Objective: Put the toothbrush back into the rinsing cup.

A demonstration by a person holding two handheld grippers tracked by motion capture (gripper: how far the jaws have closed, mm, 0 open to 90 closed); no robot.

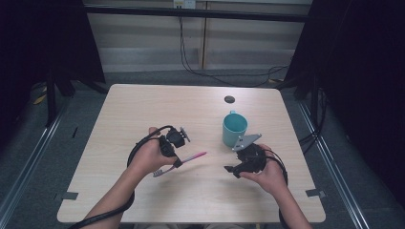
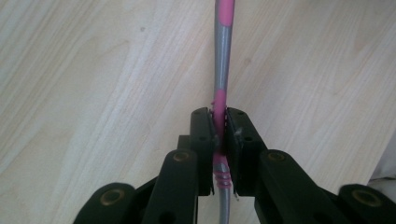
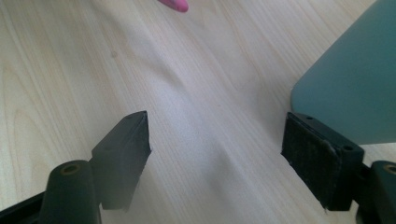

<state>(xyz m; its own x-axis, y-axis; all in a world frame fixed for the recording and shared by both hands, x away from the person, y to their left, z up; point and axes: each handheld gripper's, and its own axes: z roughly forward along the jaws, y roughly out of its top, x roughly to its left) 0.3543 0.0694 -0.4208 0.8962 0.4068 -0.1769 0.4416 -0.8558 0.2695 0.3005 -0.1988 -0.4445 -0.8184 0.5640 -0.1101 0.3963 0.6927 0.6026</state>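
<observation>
My left gripper [image 1: 176,162] is shut on a pink and grey toothbrush [image 1: 192,157], which lies nearly flat just above the table, pink handle end pointing right toward the mug. In the left gripper view the toothbrush [image 2: 223,51] runs straight up from between the closed jaws of that gripper [image 2: 219,116]. A teal mug [image 1: 234,129] stands upright right of centre. My right gripper [image 1: 232,171] is open just in front of the mug, jaws pointing left. In the right gripper view this gripper [image 3: 215,135] holds nothing; the mug [image 3: 355,79] is beside its right jaw and the toothbrush tip [image 3: 175,4] shows ahead.
The light wooden table [image 1: 143,109] has a small black round disc [image 1: 229,99] near its far edge. Behind it, cables [image 1: 224,76] trail over the floor. Dark curtains and metal rails flank both sides.
</observation>
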